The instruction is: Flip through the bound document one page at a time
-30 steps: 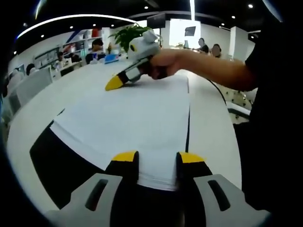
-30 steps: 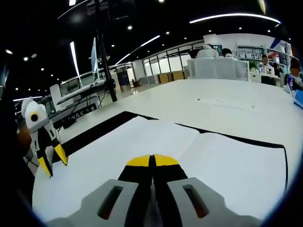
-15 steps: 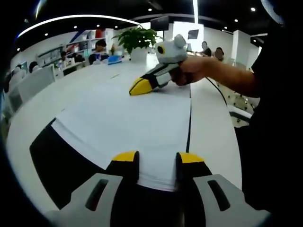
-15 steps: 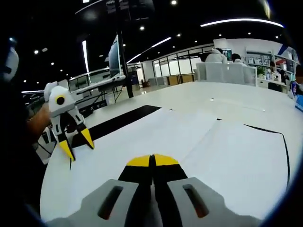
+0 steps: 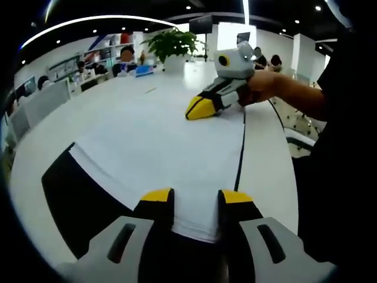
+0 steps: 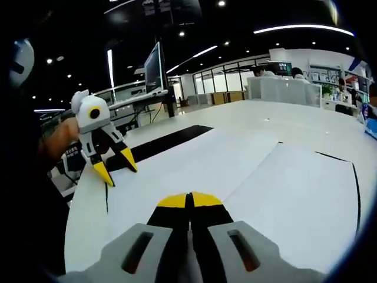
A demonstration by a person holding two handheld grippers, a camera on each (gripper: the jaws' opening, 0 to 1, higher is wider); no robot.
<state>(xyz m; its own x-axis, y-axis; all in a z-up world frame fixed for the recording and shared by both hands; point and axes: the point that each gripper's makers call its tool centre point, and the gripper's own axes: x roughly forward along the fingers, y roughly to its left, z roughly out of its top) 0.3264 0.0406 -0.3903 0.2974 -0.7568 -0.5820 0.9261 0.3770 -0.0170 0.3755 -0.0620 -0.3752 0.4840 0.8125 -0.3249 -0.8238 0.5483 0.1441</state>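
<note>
Jaws of the left gripper (image 5: 194, 197) are gaping over the open bound document (image 5: 159, 141); the right gripper (image 6: 189, 200) is hovering closed above its pages.

Your left tool (image 5: 195, 199) sits low, yellow-tipped jaws parted, straddling near edge of open white-paged bound document with black cover (image 5: 159, 147). Page ahead of it flat, bare, open to pass over. Your right tool (image 5: 202, 108) blocks far right corner of page, jaws together, tips near paper. White surface (image 5: 70, 118) beyond document bare toward green potted plant (image 5: 172, 44). From your right tool, left tool (image 6: 115, 165) stands at left page edge; rest of spread bare.
</note>
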